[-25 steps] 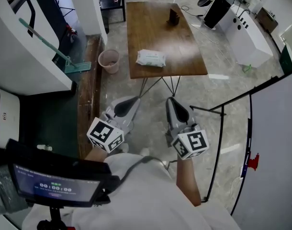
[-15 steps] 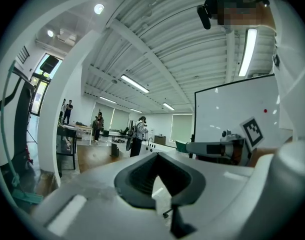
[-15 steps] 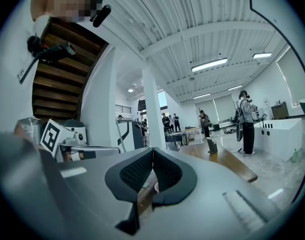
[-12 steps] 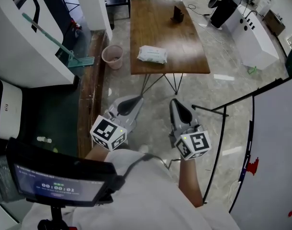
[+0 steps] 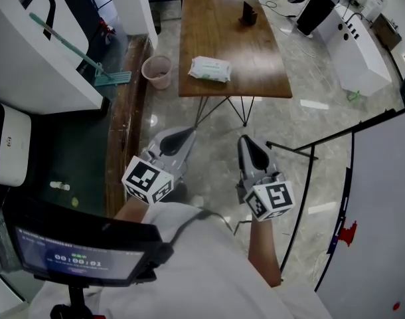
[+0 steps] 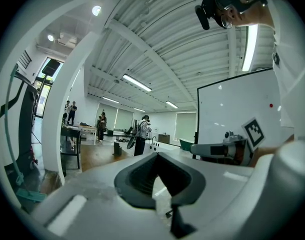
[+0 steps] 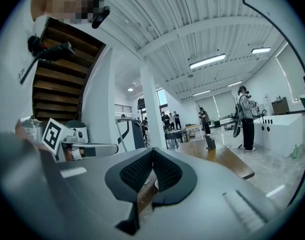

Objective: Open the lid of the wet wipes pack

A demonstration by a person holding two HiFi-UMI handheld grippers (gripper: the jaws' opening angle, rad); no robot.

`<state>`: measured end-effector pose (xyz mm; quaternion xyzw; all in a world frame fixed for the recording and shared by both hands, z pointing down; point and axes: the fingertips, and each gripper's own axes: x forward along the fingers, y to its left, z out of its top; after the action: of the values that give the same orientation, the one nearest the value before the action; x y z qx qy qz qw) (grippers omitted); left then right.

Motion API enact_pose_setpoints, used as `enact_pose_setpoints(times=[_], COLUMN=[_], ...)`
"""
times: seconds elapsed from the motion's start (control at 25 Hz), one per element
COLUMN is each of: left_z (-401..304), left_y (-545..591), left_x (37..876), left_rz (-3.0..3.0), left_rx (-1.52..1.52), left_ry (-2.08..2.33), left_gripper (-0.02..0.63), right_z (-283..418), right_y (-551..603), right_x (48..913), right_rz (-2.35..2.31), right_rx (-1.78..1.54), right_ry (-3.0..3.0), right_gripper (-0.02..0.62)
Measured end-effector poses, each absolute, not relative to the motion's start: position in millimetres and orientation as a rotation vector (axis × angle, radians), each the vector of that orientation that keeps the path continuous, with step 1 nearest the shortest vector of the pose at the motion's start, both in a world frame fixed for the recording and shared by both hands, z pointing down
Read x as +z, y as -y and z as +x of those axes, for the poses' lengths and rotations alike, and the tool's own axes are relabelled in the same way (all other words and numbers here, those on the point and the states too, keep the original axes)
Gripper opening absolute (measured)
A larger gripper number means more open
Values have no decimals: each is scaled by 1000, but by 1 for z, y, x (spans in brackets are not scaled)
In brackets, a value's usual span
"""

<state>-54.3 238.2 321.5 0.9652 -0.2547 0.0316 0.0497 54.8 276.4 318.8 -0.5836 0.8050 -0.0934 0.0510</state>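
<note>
Currently left tongs (image 5: 178, 138) and right tongs (image 5: 247, 148) clenched, empty, wet wipes pack (image 5: 210, 69) well ahead of them on the worktop (image 5: 222, 25); risk: arriving clenched, tips would shove the pack rather than open it.

Bright strip lights (image 6: 136, 82) — fisheye-warped edges

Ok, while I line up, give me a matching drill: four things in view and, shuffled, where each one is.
Things:
1. wet wipes pack
2. small dark object
3. pink bin
4. right gripper

Places:
A. on the floor, beside the table's left edge
B. at the table's far end
C. over the floor, short of the table, jaws shut
D. lying on the table's near half

Pairs: 1-D, 2-B, 3-A, 4-C
</note>
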Motion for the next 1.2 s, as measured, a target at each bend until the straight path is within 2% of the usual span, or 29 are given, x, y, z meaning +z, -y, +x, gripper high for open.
enact_pose_setpoints(times=[0.52, 0.88, 1.2], left_z=[-32, -14, -8], left_y=[-189, -102, -19], left_x=[331, 335, 343], left_rz=[2924, 2919, 2918], left_rx=[92, 104, 168], left_ry=[728, 648, 567], left_gripper=[8, 6, 7], right_z=[76, 93, 80], right_y=[-230, -151, -66], right_x=[323, 325, 324], right_rz=[-1809, -1877, -1901], right_rx=[-284, -309, -329], right_ry=[-2421, -2386, -2417], right_gripper=[9, 9, 9])
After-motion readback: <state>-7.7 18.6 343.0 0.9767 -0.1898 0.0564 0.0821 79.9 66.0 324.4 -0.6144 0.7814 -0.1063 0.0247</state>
